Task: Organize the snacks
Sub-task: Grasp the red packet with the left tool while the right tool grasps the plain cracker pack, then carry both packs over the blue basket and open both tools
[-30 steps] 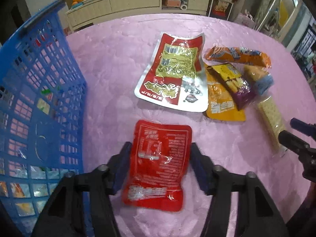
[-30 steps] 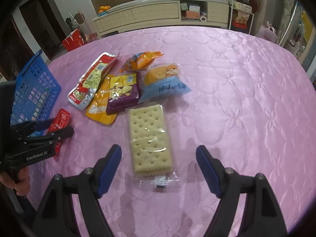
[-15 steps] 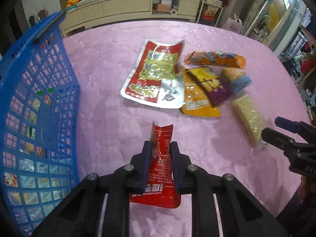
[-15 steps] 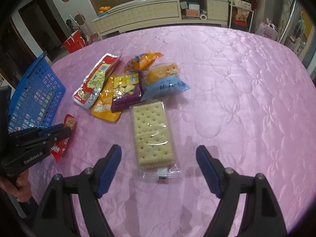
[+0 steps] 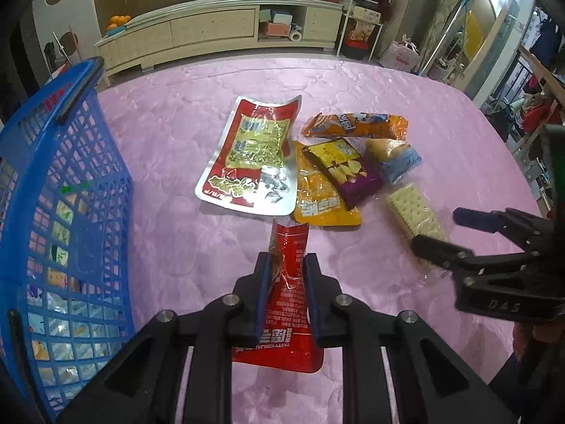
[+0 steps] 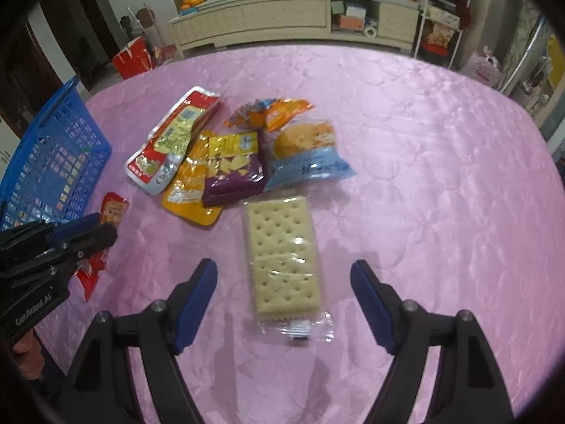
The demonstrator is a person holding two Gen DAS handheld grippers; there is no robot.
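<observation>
My left gripper (image 5: 287, 265) is shut on a small red snack packet (image 5: 287, 304), held above the pink tablecloth; the packet also shows in the right wrist view (image 6: 113, 210). A blue mesh basket (image 5: 53, 212) with several snacks inside stands just left of it. My right gripper (image 6: 282, 279) is open, its jaws either side of a clear-wrapped cracker pack (image 6: 282, 258) lying on the table, also in the left wrist view (image 5: 415, 215). Beyond lie a large red-and-silver pouch (image 5: 254, 159), a yellow packet (image 5: 325, 208), a purple chip bag (image 5: 346, 169), an orange bag (image 5: 356, 125) and a blue-wrapped bun (image 5: 399, 157).
The round table is covered by a pink cloth (image 6: 423, 176). The snack pile lies at its middle, the basket (image 6: 46, 166) at its left edge. A long cabinet (image 5: 212, 31) and shelves stand behind the table.
My left gripper closed on the red packet and lifted it off the cloth. My right gripper stayed open and moved slightly closer over the cracker pack.
</observation>
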